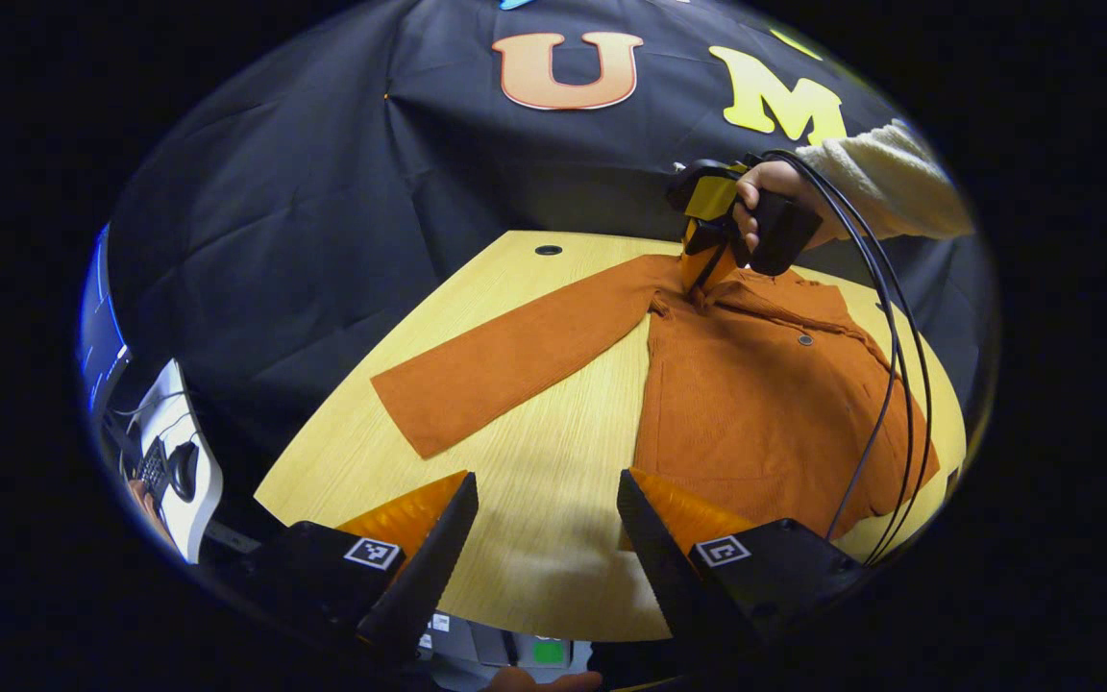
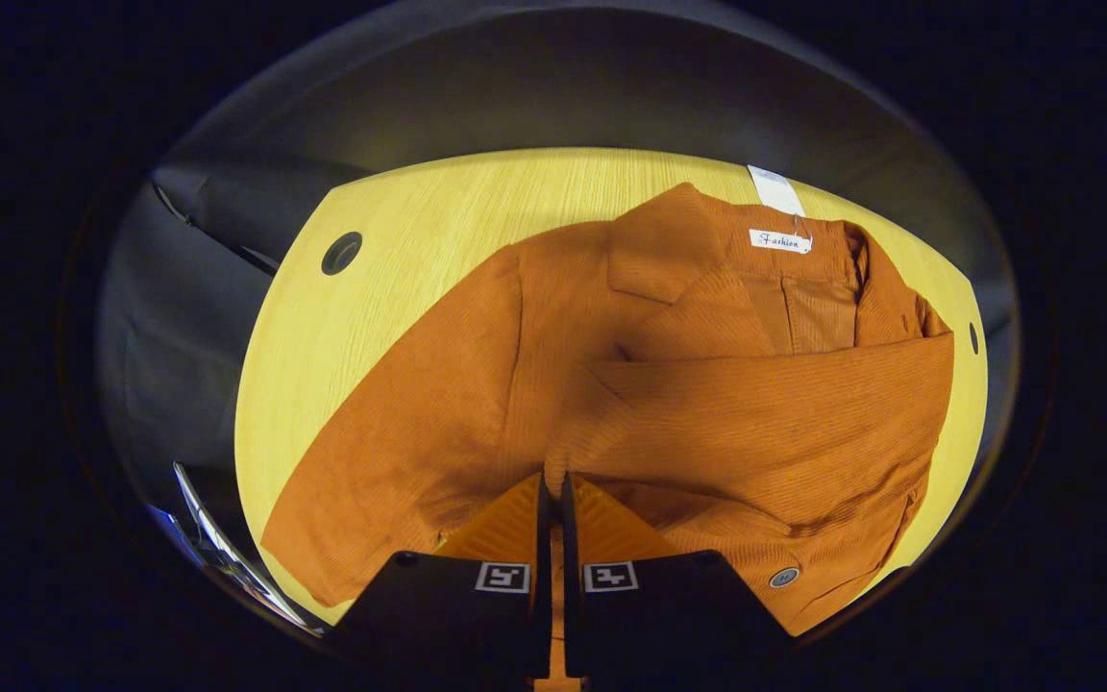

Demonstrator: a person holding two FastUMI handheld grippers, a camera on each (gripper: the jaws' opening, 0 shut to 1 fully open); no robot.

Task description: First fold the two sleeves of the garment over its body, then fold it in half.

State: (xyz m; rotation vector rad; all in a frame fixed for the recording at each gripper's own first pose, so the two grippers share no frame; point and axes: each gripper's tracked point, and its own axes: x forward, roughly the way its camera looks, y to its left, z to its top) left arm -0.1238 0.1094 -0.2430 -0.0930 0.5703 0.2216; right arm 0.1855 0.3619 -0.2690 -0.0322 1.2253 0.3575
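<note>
Left gripper view looks across the table [image 1: 534,567] from its near edge; right gripper view hovers close above the shared garment [image 2: 707,404].

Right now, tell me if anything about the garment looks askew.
Nothing is damaged. The orange jacket lies lopsided: one sleeve is folded across its body, the other sleeve is stretched out flat on the wooden table. The right gripper is pinched shut on the cloth.

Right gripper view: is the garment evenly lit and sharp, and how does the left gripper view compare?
Right gripper view: the garment is sharp, but a shadow darkens its middle near the collar; table edge bows from fisheye. Left gripper view: even light, crisp outstretched sleeve, table curved too.
</note>
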